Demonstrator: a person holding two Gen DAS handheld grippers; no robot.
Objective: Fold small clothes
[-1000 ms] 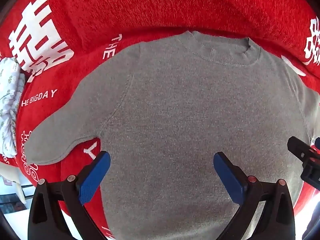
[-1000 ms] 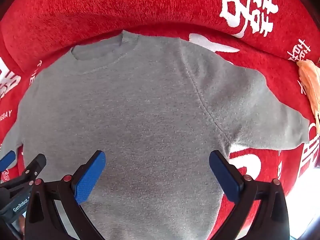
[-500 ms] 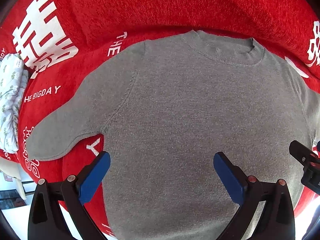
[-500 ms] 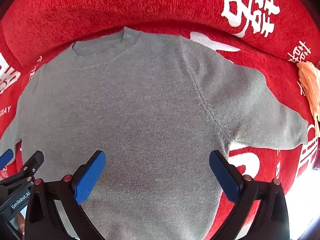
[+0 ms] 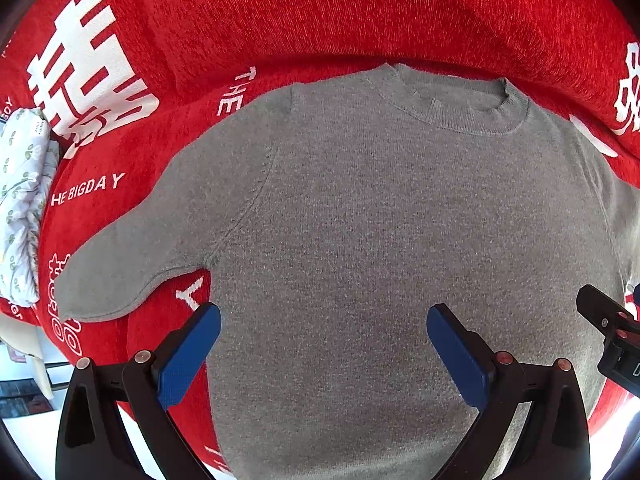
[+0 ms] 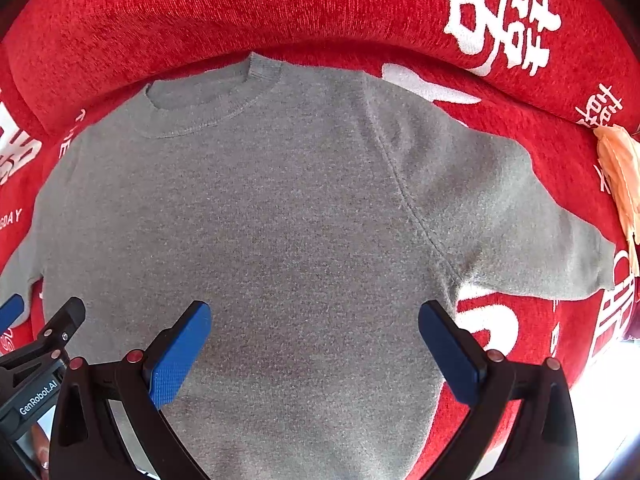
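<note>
Currently, my findings stand as follows.

Garment: grey knit sweater lies flat, front up, collar towards the far side; it rests on the red cover with white lettering.
Sleeves: both spread outward, left sleeve and right sleeve each lying on the cover, neither turned in.
Folds made: none that I can see; body and sleeves show no crease or doubled layer (the hem is hidden below both views).
Left gripper: I hold it above the lower body of the sweater, fingers spread wide, nothing between the blue pads.
Right gripper: same attitude over the lower right of the body, fingers spread wide, holding nothing; whether either gripper touches the knit I cannot tell.
Other items: a white floral cloth at the left edge and an orange cloth at the right, both apart from the sweater.
Progress, in my judgement: laying-out done, folding not begun.
Remaining: sleeves in, body folded over, further garments if these cloths count.
</note>
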